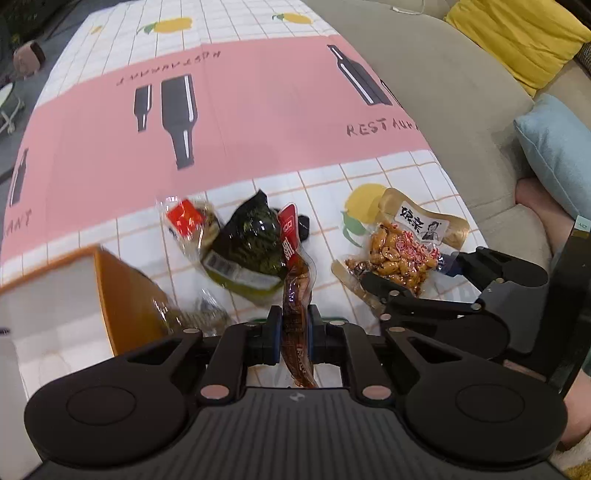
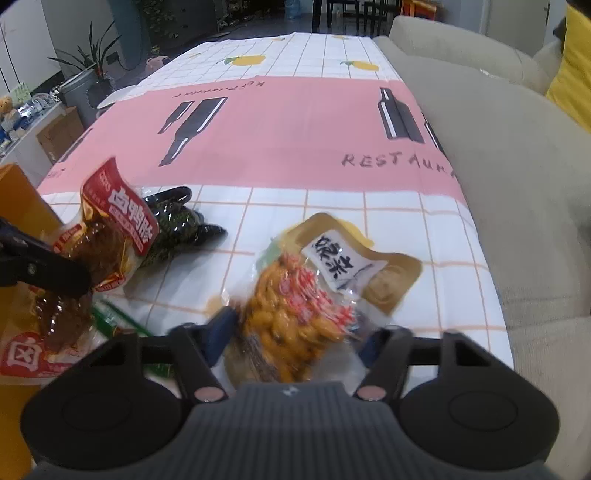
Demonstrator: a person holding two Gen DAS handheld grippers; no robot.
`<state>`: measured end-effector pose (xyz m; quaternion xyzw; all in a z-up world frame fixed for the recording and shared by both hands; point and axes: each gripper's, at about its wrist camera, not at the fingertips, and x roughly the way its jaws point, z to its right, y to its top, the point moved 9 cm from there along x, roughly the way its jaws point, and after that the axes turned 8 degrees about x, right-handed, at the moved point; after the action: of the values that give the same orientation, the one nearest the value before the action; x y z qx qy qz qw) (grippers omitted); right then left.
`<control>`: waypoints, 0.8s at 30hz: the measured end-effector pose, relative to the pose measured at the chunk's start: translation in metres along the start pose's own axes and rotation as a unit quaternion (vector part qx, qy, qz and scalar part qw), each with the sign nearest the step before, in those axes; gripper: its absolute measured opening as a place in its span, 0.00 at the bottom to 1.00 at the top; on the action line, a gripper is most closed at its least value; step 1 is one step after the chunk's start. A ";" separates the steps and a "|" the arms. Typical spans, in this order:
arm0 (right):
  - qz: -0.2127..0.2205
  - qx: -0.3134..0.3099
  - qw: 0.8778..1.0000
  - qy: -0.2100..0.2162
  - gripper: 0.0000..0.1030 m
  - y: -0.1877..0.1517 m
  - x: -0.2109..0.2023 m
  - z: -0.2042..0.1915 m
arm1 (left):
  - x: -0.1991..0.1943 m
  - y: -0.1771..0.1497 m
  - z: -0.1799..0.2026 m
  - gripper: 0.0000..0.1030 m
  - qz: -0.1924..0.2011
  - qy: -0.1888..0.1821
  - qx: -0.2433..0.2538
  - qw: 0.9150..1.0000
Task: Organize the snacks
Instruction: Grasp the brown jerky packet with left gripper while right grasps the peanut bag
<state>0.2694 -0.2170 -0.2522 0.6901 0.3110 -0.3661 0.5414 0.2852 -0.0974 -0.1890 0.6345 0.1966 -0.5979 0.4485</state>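
My left gripper (image 1: 293, 332) is shut on a red and brown snack packet (image 1: 295, 280), held edge-on above the table; the packet also shows at the left of the right wrist view (image 2: 110, 236). My right gripper (image 2: 295, 332) is open around a packet of orange peanuts with a gold label (image 2: 306, 299), its fingers on either side; the same packet lies on the table in the left wrist view (image 1: 402, 247). A dark green packet (image 1: 251, 240) and a clear packet with a red label (image 1: 192, 225) lie on the cloth. An orange box (image 1: 122, 291) stands at the left.
The table wears a white checked cloth with a pink band (image 1: 236, 122) printed with bottles. A beige sofa (image 2: 498, 166) runs along the right edge, with yellow (image 1: 517, 33) and blue (image 1: 557, 147) cushions. A white object (image 1: 11, 398) stands at lower left.
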 end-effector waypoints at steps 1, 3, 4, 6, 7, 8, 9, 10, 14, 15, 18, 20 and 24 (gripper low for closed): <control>-0.007 0.004 1.000 0.006 0.52 -0.002 -0.002 0.001 | -0.002 -0.002 0.002 0.13 -0.001 -0.005 -0.003 1.000; -0.018 0.001 1.000 0.023 0.45 -0.008 -0.008 0.003 | -0.005 -0.008 0.009 0.13 -0.003 -0.016 -0.010 1.000; -0.024 0.000 0.999 0.030 0.39 -0.012 -0.011 0.004 | -0.006 -0.011 0.012 0.13 -0.005 -0.020 -0.013 1.000; -0.037 0.000 0.998 0.050 0.35 -0.021 -0.020 0.004 | -0.008 -0.020 0.018 0.13 -0.011 -0.022 -0.017 1.000; -0.044 0.001 0.997 0.058 0.34 -0.026 -0.023 0.005 | -0.008 -0.025 0.021 0.13 -0.014 -0.022 -0.017 1.000; -0.052 0.000 0.997 0.065 0.34 -0.031 -0.027 0.005 | -0.008 -0.030 0.025 0.13 -0.016 -0.022 -0.016 0.999; -0.059 -0.001 0.996 0.070 0.33 -0.037 -0.032 0.004 | -0.008 -0.034 0.029 0.13 -0.017 -0.024 -0.016 0.999; -0.064 -0.004 0.995 0.076 0.29 -0.042 -0.036 0.004 | -0.008 -0.039 0.031 0.13 -0.017 -0.024 -0.018 0.999; -0.083 0.000 0.991 0.103 0.20 -0.060 -0.056 0.004 | -0.009 -0.059 0.046 0.13 -0.022 -0.023 -0.017 0.999; -0.088 -0.006 0.991 0.102 0.20 -0.065 -0.061 0.004 | -0.009 -0.063 0.051 0.13 -0.023 -0.023 -0.013 0.999; -0.098 -0.018 0.990 0.105 0.19 -0.080 -0.073 0.001 | -0.009 -0.073 0.062 0.13 -0.018 -0.019 -0.013 1.000; -0.104 -0.011 0.989 0.107 0.19 -0.089 -0.081 0.004 | -0.007 -0.078 0.064 0.13 -0.016 -0.011 -0.016 1.000; -0.098 -0.024 0.988 0.117 0.19 -0.102 -0.107 0.003 | -0.004 -0.090 0.068 0.13 -0.016 0.002 -0.007 1.000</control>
<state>0.1275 -0.2008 -0.2154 0.6809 0.4468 -0.3268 0.4796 0.1739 -0.1046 -0.2077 0.6297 0.2118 -0.6019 0.4431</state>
